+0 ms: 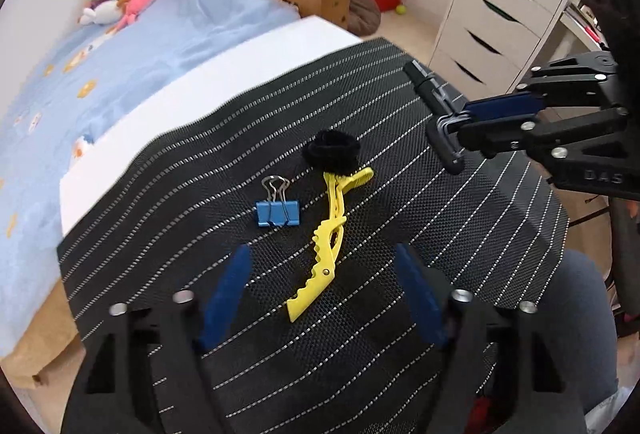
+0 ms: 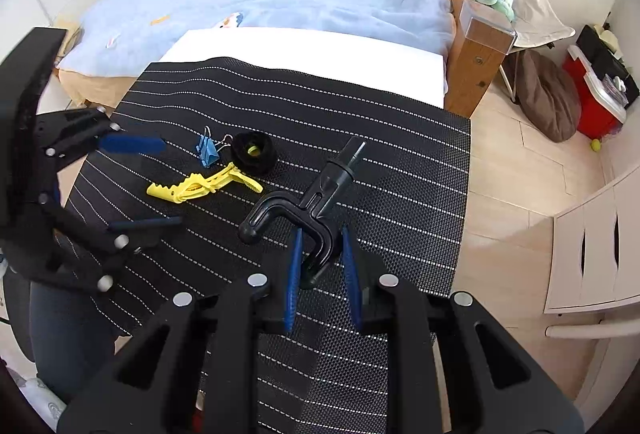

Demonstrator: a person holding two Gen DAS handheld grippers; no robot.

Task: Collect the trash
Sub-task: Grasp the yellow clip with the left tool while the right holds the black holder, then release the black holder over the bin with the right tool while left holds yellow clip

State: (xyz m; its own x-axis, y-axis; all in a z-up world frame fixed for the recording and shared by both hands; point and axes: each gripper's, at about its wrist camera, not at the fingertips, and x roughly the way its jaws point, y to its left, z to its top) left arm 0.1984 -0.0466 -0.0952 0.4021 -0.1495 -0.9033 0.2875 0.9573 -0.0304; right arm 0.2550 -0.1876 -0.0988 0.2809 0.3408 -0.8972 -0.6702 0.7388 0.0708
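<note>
Black hook (image 2: 308,210) is clamped in your right gripper (image 2: 320,266); yellow clip (image 1: 320,250), between your part-open, empty left gripper's (image 1: 320,294) jaws, remains uncollected

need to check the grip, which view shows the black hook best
The right wrist view: the black hook lies close and whole, one prong between the right gripper pads. The left wrist view shows it small, at the side, partly hidden by that gripper.
</note>
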